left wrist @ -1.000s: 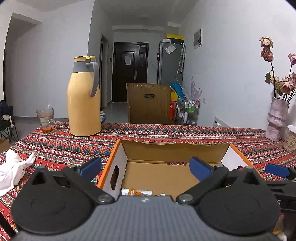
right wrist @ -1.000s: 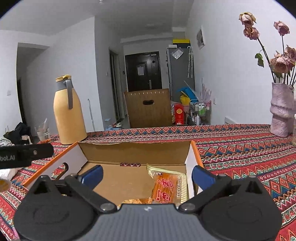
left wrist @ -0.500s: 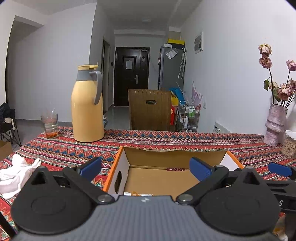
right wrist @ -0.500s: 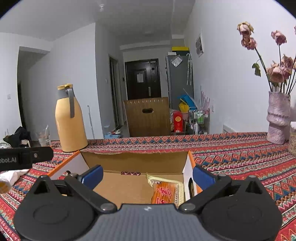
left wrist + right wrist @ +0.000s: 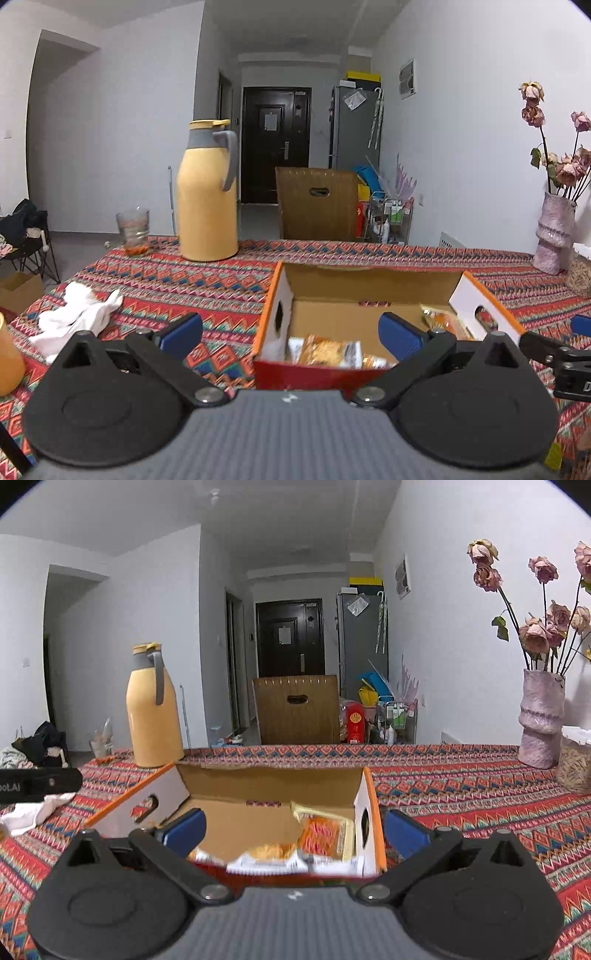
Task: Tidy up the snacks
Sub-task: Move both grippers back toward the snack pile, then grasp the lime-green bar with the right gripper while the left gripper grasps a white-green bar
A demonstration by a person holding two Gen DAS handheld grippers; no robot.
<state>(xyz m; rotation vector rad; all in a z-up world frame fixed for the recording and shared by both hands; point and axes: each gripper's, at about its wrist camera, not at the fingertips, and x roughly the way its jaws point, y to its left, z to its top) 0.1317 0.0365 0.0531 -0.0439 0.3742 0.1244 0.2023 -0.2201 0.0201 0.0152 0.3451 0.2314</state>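
An open cardboard box (image 5: 369, 282) (image 5: 266, 781) with orange edges and a red front wall stands on the patterned tablecloth. Inside lie several snack packets (image 5: 325, 352) (image 5: 321, 836), orange and white. My left gripper (image 5: 291, 334) hangs open just before the box's near left corner, with nothing between its blue pads. My right gripper (image 5: 295, 829) is open too, in front of the box's right half, holding nothing. Part of the right gripper (image 5: 569, 363) shows at the right edge of the left wrist view.
A yellow thermos jug (image 5: 207, 192) (image 5: 153, 707) and a glass (image 5: 133, 230) stand at the back left. A white cloth (image 5: 75, 317) lies at the left. A pink vase with dried roses (image 5: 541, 718) and a jar (image 5: 576, 758) stand at the right. A wooden chair (image 5: 317, 208) is behind the table.
Both grippers have drawn back and risen from the box, so its red front wall and the packets inside now show. Both stay open.
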